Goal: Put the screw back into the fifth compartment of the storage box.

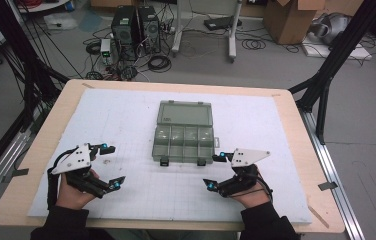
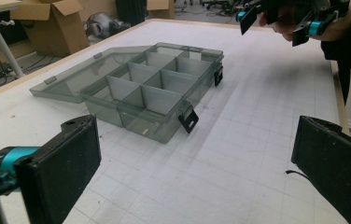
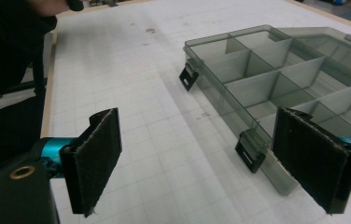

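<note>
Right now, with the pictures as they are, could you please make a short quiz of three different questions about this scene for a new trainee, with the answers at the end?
1. True or false: the lid of the organizer box is shut.
2. Multiple choice: what do the compartments of the box hold? A) screws B) nothing visible C) coins
3. Fill in: the left gripper and the right gripper both have their jaws ____.

Key
1. False. The lid lies opened flat on the white mat, on the far side of the box.
2. B. The compartments look empty in both gripper views.
3. Open, with nothing between them; both black latches hang loose at the front of the box.
</note>
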The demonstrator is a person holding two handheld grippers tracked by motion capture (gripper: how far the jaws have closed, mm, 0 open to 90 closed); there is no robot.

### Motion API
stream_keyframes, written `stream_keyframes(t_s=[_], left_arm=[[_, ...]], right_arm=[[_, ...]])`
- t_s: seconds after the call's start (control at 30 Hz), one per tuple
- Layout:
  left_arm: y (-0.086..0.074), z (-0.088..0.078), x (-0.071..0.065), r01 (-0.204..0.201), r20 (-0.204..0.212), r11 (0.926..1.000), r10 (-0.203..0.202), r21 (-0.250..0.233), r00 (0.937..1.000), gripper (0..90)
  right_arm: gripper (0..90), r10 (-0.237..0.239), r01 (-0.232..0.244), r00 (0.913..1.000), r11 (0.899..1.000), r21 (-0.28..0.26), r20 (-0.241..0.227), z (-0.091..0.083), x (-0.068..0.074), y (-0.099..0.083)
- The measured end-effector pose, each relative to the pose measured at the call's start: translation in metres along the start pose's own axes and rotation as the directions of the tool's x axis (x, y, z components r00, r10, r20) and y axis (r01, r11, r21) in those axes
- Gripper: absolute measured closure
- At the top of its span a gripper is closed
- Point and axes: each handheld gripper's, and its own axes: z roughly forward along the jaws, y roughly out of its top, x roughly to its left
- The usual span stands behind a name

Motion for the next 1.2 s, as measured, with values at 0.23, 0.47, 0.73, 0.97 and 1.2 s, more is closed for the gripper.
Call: stream_keyframes(t_s=[0.23,0.47,0.73,0.97,1.2], left_arm=[[-0.001,0.002,0.001,0.006,0.006,1.0,-0.006,-0.004,1.0,1.7],[-0.004,0.002,0.003,0.02,0.011,0.9998,-0.02,-0.004,0.9997,1.8],[-0.005,0.005,0.001,0.018,0.02,0.9998,-0.018,0.0,0.9996,1.7],[-0.006,0.003,0.0,0.025,0.022,0.9997,-0.025,-0.005,0.9994,1.7],[-0.006,0.001,0.001,0.03,0.032,0.9991,-0.029,-0.03,0.9991,1.7]], right_arm=[[13.6,0.023,-0.023,0.9996,0.999,-0.041,0.015,-0.008,-0.002,-0.008],[13.5,0.044,-0.041,0.9984,0.995,-0.09,0.036,-0.017,-0.006,-0.013],[13.5,0.038,-0.035,0.9986,0.995,-0.094,0.038,-0.019,-0.006,-0.012],[13.6,0.023,-0.018,0.9986,0.996,-0.093,0.047,-0.018,-0.004,-0.012],[13.6,0.023,-0.019,0.9988,0.996,-0.092,0.044,-0.017,-0.005,-0.011]])
